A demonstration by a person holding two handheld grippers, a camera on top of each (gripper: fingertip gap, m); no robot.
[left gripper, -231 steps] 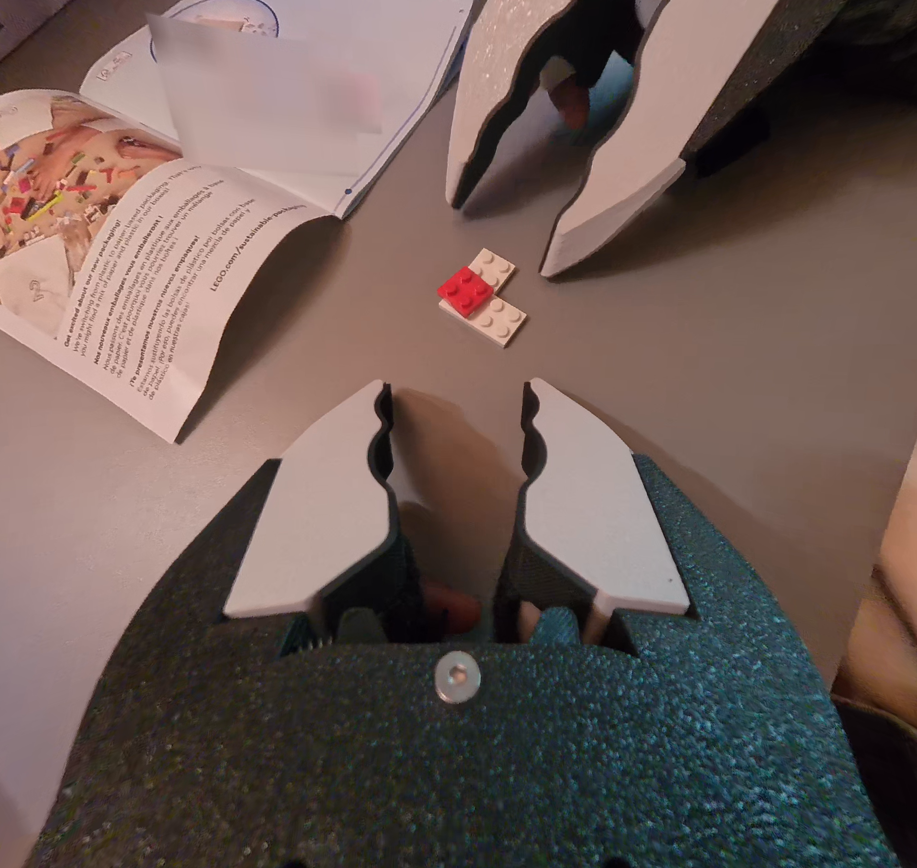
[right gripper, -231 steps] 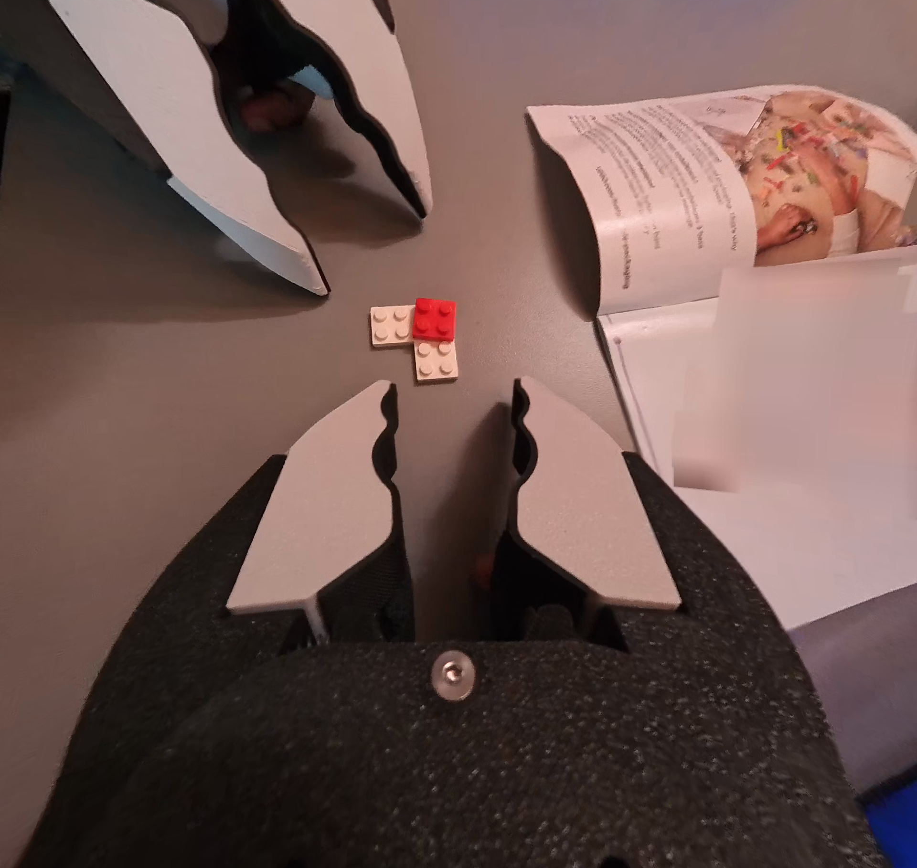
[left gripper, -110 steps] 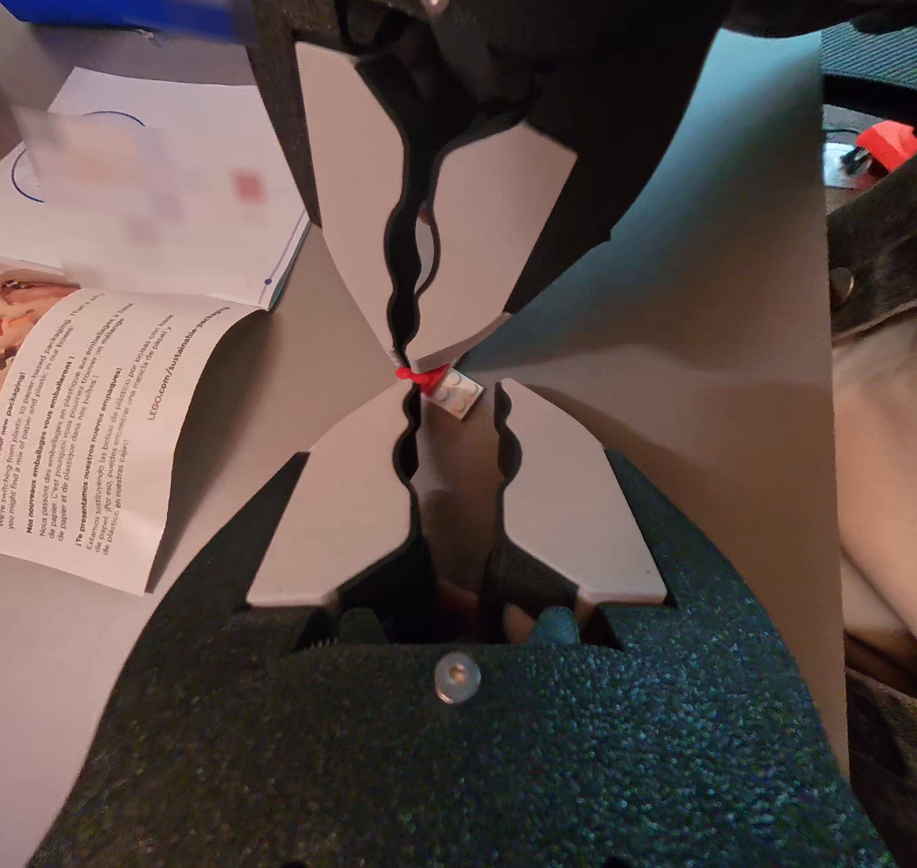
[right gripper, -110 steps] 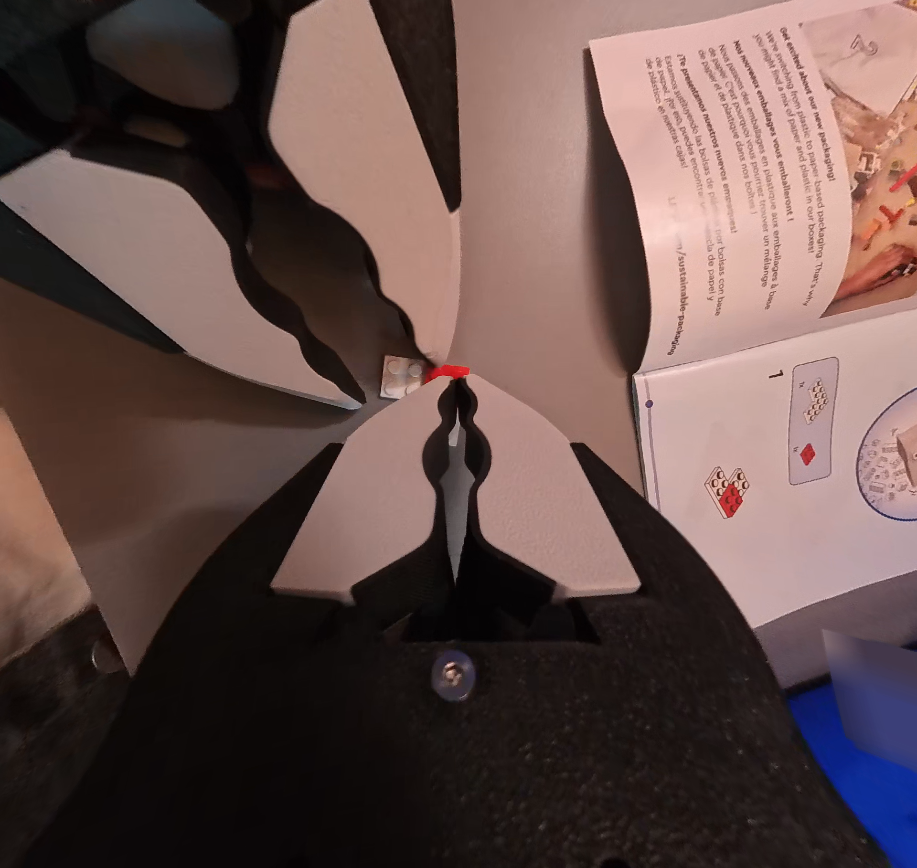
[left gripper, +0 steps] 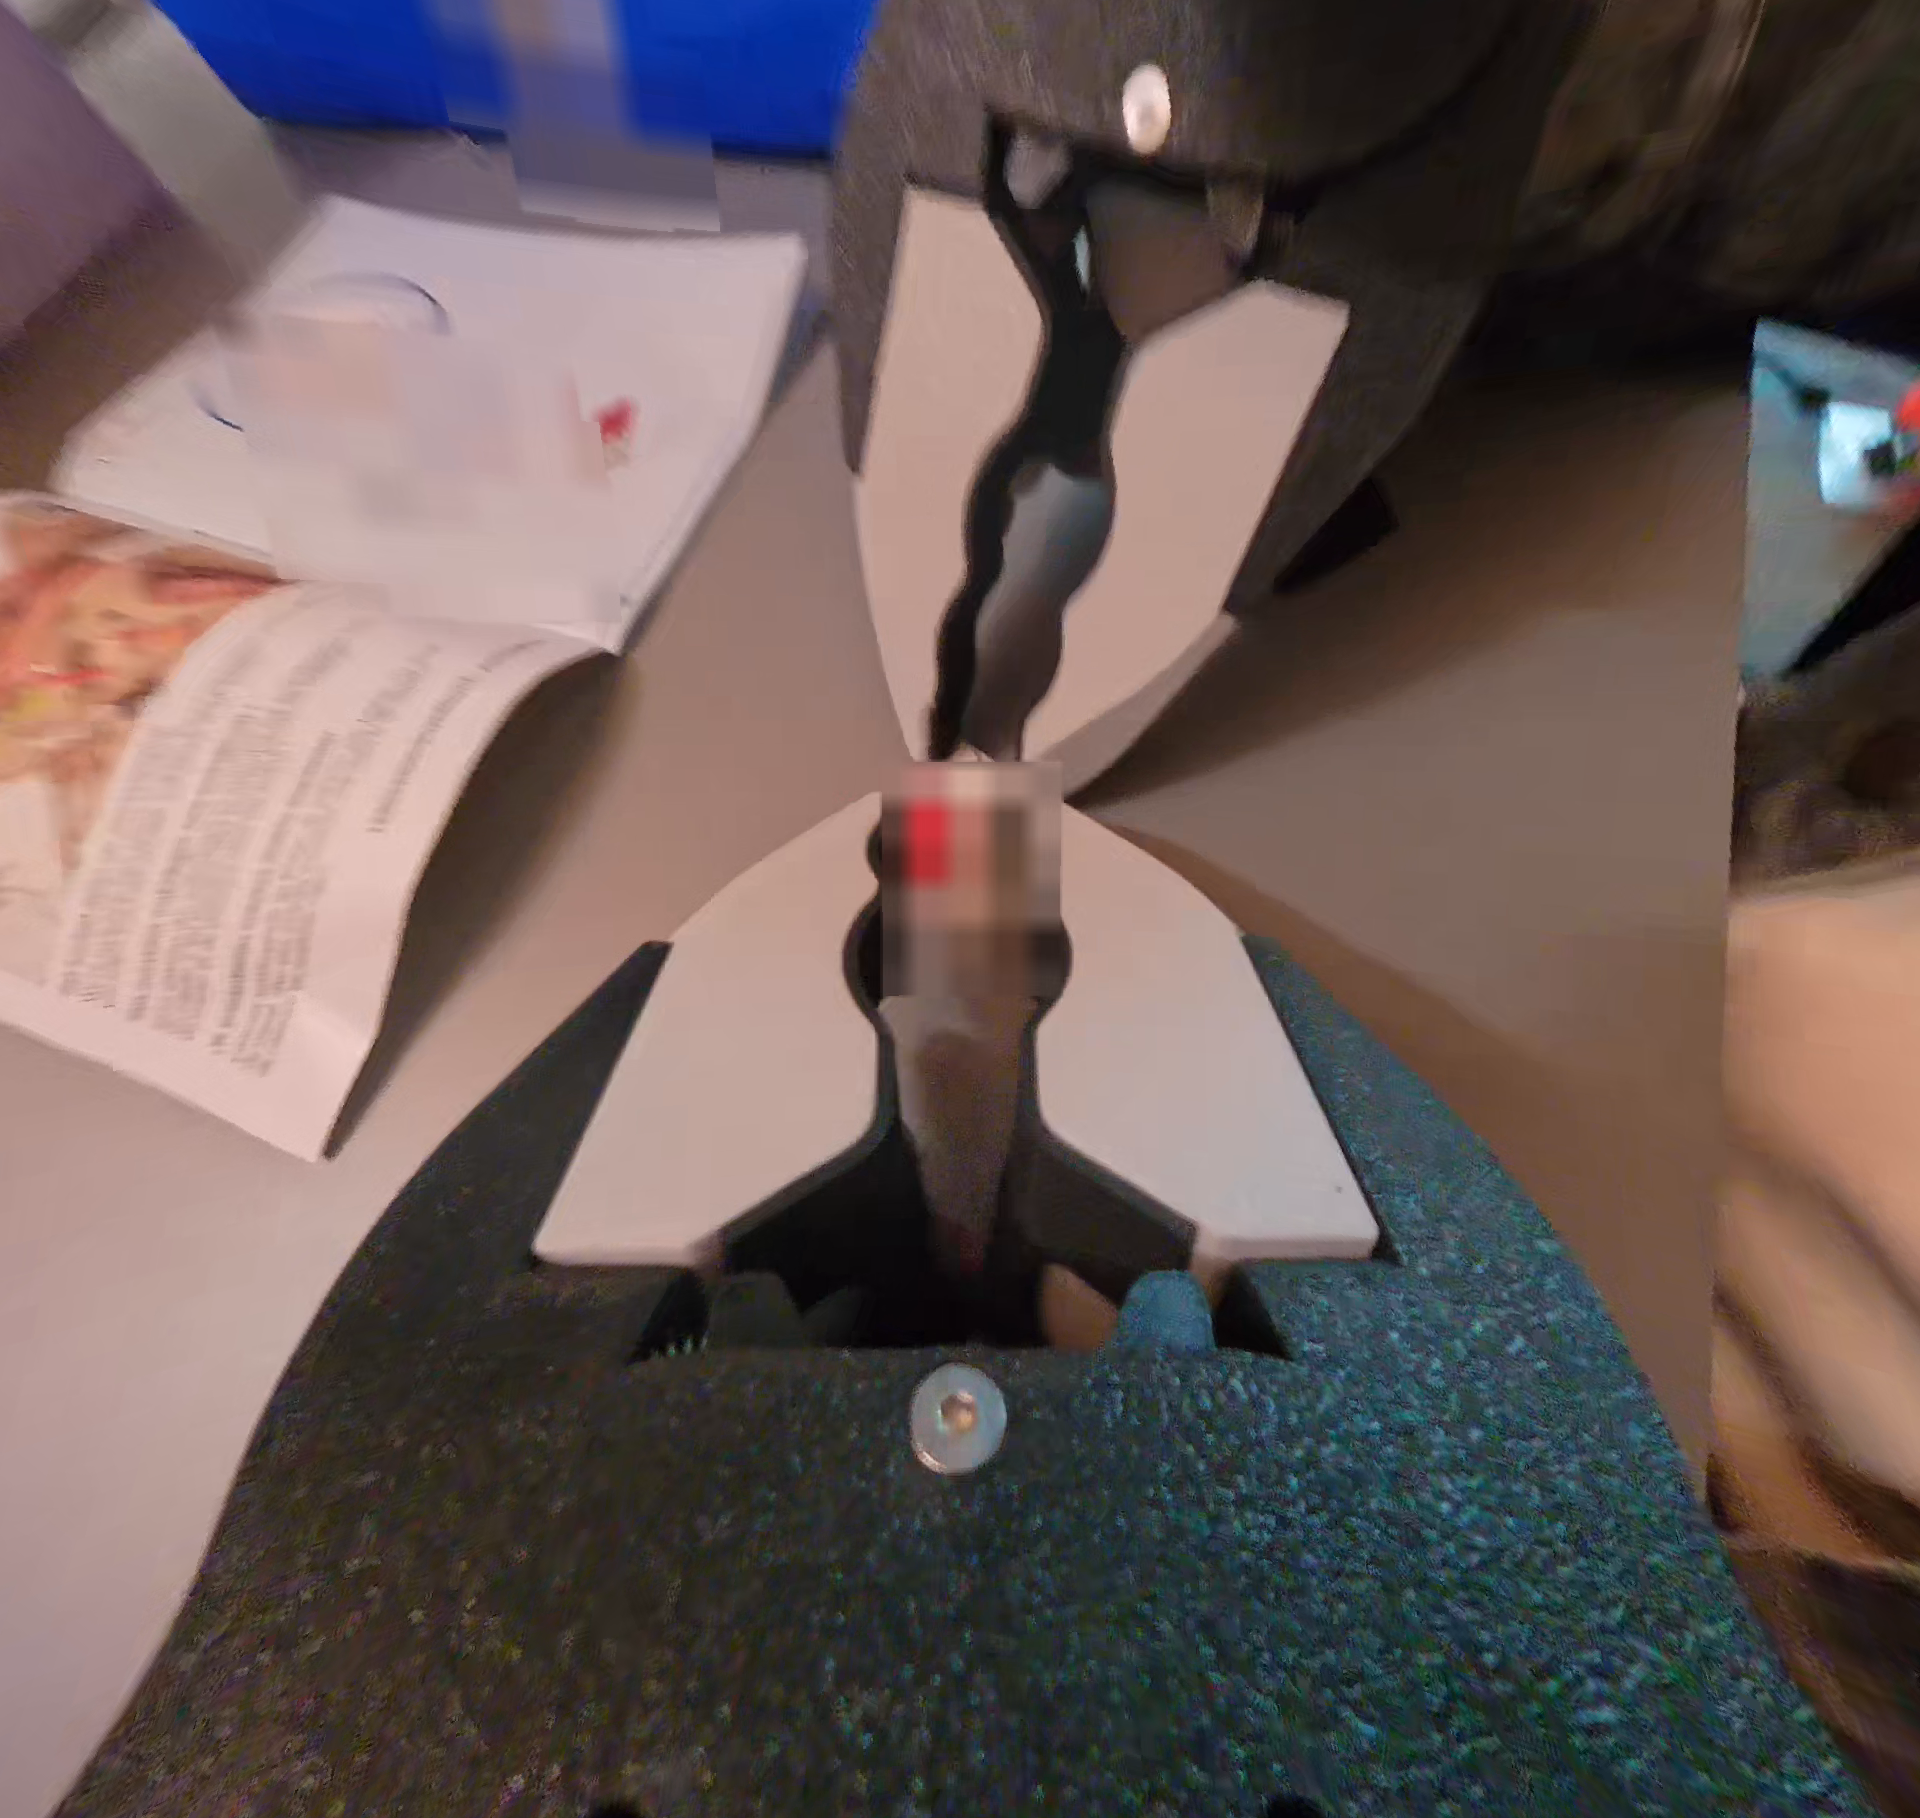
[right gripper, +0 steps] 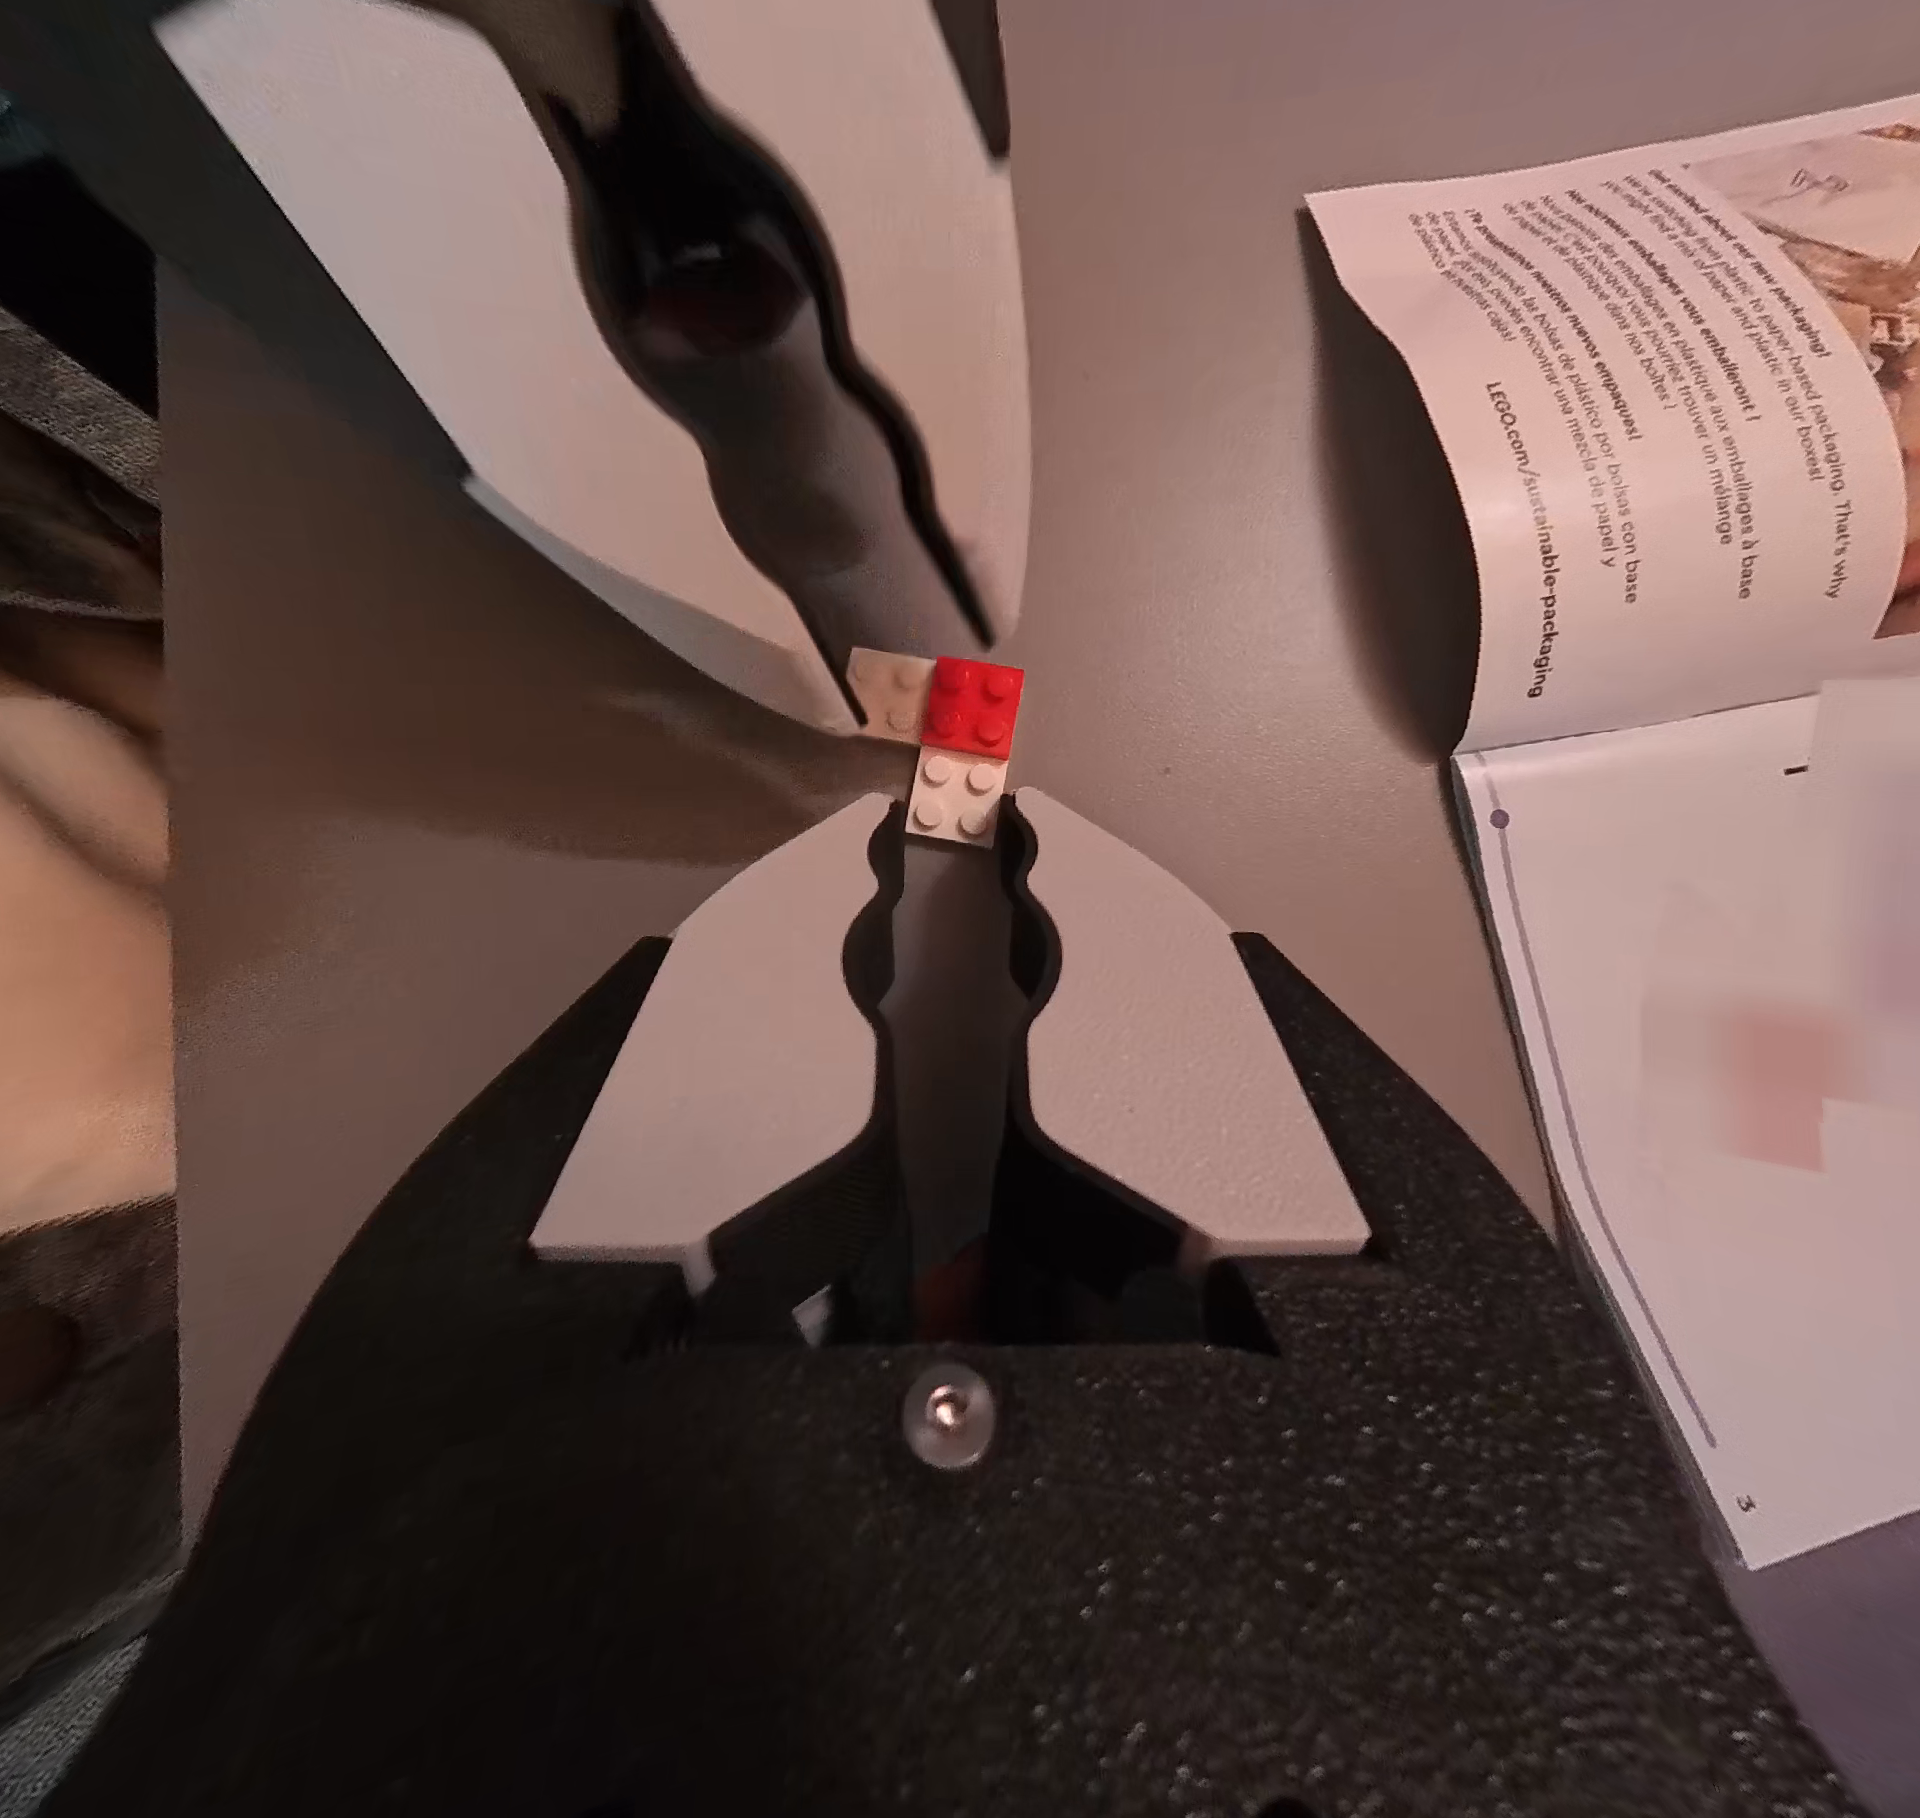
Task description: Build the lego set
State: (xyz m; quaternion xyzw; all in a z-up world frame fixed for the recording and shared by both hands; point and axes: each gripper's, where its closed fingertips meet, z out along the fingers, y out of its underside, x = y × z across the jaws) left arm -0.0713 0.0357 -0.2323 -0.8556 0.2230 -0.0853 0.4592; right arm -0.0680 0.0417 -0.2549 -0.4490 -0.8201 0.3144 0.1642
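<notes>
Grey table [right gripper: 1195,418], dim light. Right gripper [right gripper: 954,823]: jaws narrow, clamped on near end of white plate [right gripper: 951,794]. Red plate [right gripper: 975,712] seated just beyond tips. Left gripper [right gripper: 914,677] opposite, narrow, at far white end; contact unclear. Booklet [right gripper: 1683,438] to right, open at early pg: est. first step done, most of build left.

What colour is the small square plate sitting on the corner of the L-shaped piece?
Red, on a white L-shaped plate. The red plate shows best in the right wrist view.
</notes>
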